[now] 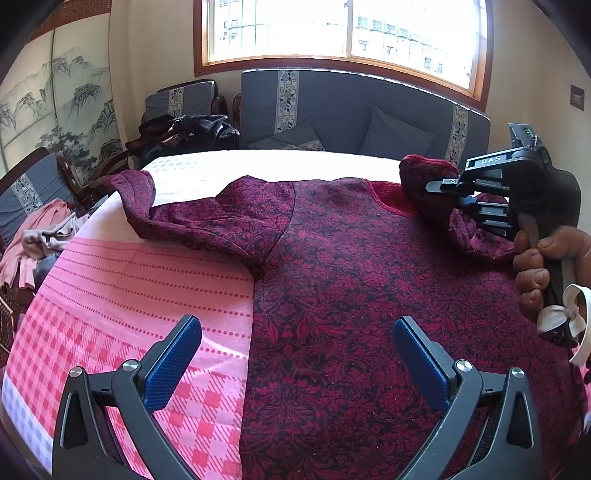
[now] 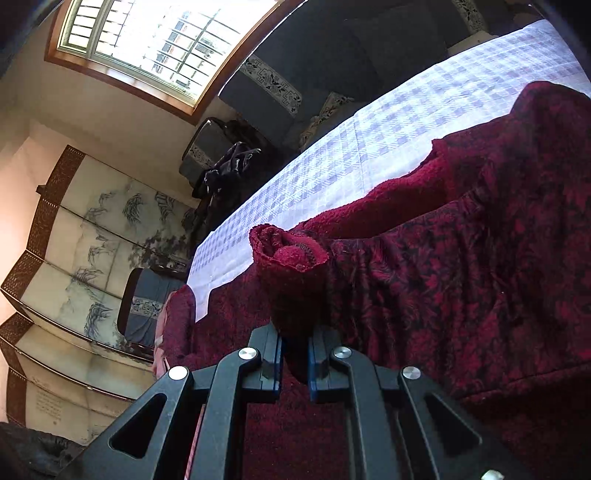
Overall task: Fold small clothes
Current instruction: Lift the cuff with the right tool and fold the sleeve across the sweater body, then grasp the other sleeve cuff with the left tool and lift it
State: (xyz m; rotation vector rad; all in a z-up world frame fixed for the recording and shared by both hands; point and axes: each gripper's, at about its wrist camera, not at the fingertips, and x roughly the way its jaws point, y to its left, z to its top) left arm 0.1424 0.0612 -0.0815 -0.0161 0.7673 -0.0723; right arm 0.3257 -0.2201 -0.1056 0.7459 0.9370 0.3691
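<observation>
**Right claw pinches a sleeve cuff while the left hangs open over the garment**

From the left wrist camera, a dark red floral garment (image 1: pixel 369 280) lies spread across a tabletop covered with a pink-and-white checked cloth (image 1: pixel 122 295). One sleeve (image 1: pixel 147 206) stretches out to the left, its cuff bent up over the white part of the cloth. The left claw (image 1: pixel 297 356) hovers above the garment's left edge with its blue-padded fingers (image 1: pixel 173 363) spread wide and nothing between them. On the far right, the right claw (image 1: pixel 448 186) has the other sleeve's cuff (image 1: pixel 424 181) lifted off the surface, a hand (image 1: pixel 543 269) wrapped round its handle. Behind stands a grey sofa (image 1: pixel 351 114) under a bright window (image 1: pixel 343 29); a pile of pinkish clothes (image 1: pixel 40 236) sits off to the left.

From the right wrist camera, the right claw (image 2: pixel 295 354) is clenched on the cuff (image 2: pixel 291 266), which stands up out of the fingers with its fuzzy red lining showing. The rest of the garment (image 2: pixel 461 280) drapes away to the right over the checked cloth (image 2: pixel 369 147). A painted folding screen (image 2: pixel 92 240) stands along the wall.
</observation>
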